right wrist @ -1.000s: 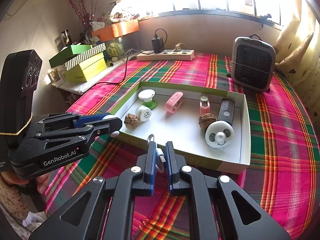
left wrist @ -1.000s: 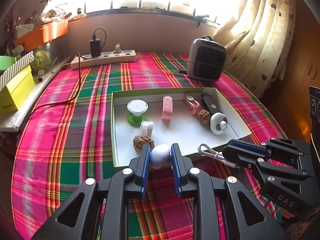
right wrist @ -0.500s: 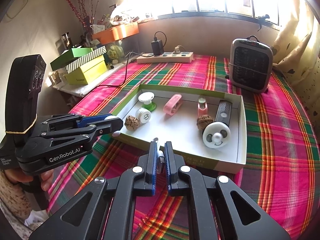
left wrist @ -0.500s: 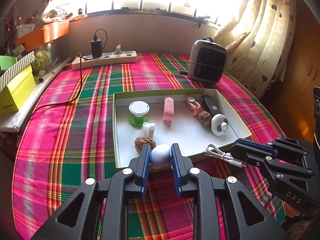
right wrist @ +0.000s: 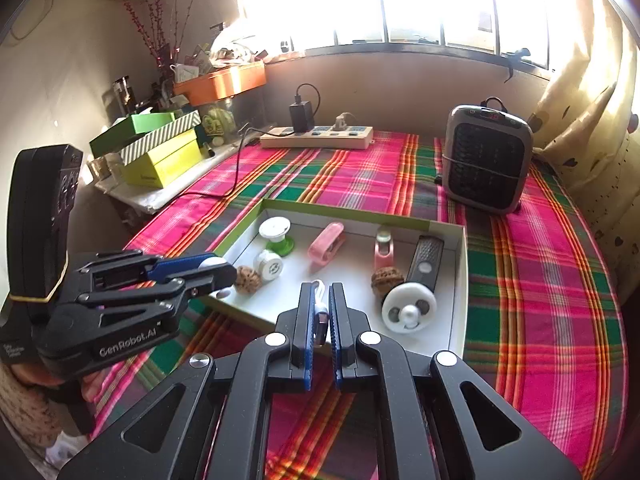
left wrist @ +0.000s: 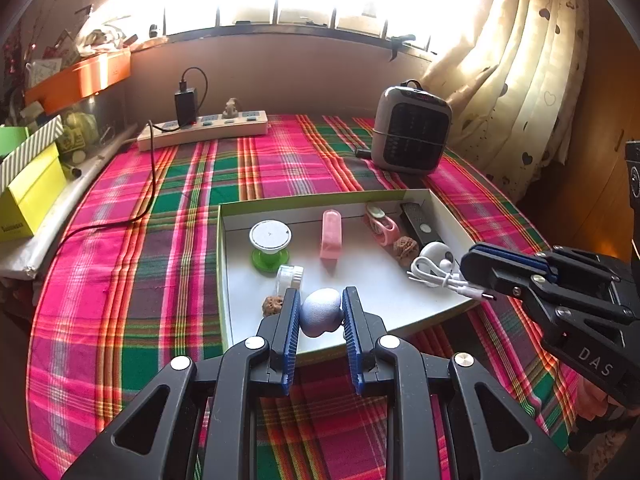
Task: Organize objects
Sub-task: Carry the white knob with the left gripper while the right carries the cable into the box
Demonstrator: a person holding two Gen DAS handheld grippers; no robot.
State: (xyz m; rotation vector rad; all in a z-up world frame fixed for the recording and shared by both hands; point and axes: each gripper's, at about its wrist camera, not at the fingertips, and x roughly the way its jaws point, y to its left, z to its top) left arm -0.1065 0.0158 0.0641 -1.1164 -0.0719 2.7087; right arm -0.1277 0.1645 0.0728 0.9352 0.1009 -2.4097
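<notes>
Left tongs [left wrist: 321, 312] are pinching a pale bluish ball [left wrist: 321, 311] between the blue pads, held over the near left corner of the white box [left wrist: 452, 216] sitting on the plaid cloth [left wrist: 132, 280] that covers the counter. Right tongs [right wrist: 319, 316] are pressed nearly together on a coiled white cable [left wrist: 438, 276], with its plug end sticking out past the tips, over the box's near right edge.

Inside the box: a white-topped green spool [left wrist: 270, 245] at the back left, a clear little jar [left wrist: 289, 277] just in front of it, a walnut [left wrist: 273, 305] near the front wall beside the ball, a pink clip [left wrist: 331, 234] in the middle, a pink ring thing [left wrist: 382, 224] and a black remote [left wrist: 420, 227] along the right side, with a second walnut [left wrist: 405, 247] and a white round gadget [right wrist: 409, 307] close to them.

Behind the box, a power strip [left wrist: 204, 128] and a small heater [left wrist: 412, 130] stand on the cloth, well apart.
</notes>
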